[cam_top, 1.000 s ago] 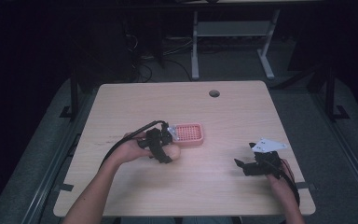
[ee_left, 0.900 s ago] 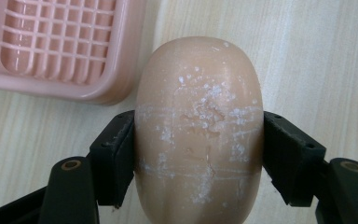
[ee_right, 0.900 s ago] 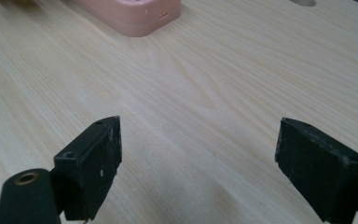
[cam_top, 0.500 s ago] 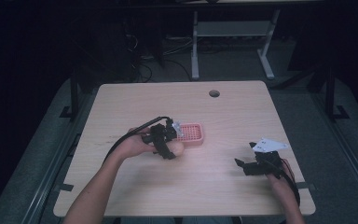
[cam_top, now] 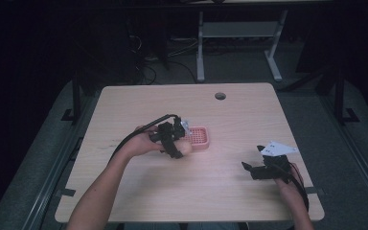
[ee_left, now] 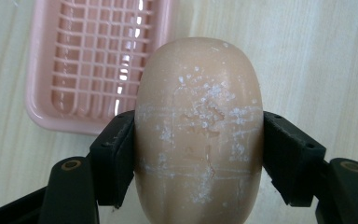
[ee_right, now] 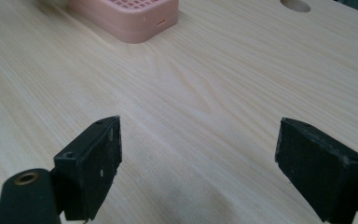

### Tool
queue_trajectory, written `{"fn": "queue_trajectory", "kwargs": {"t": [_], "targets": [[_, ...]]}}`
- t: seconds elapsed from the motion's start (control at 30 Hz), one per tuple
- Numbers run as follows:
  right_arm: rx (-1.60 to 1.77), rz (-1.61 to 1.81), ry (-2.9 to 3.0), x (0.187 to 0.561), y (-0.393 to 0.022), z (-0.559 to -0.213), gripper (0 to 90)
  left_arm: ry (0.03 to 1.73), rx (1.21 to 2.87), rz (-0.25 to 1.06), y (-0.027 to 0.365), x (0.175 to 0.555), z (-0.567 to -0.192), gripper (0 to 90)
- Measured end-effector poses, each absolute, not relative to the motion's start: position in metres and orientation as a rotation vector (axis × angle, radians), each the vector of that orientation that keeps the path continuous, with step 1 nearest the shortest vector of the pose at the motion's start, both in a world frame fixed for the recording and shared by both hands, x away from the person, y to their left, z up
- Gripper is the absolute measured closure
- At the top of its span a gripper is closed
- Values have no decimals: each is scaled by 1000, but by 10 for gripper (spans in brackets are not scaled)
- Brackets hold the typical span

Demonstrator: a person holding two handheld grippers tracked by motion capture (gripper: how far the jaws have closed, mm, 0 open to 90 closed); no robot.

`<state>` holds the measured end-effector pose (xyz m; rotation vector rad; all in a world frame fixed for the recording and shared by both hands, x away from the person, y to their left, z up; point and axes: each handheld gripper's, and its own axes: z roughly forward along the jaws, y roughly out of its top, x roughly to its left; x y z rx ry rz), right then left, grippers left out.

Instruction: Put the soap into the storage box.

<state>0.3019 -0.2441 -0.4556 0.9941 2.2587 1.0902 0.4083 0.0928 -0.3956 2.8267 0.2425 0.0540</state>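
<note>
Black gripper [cam_top: 178,143] with cable; other gripper [cam_top: 250,167] grey-plated.

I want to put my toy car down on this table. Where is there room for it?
Lots of bare wood: the whole far strip of the table up to the round hole, and the middle between the left gripper and the right gripper. It is crowded only around the pink tray, where the soap is held.
</note>
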Motion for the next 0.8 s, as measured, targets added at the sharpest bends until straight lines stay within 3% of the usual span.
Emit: {"fn": "queue_trajectory", "kwargs": {"t": [0.8], "targets": [[1006, 1104, 2246, 302, -247, -455, 139, 238, 2857, 29, 73, 431, -397, 322]]}}
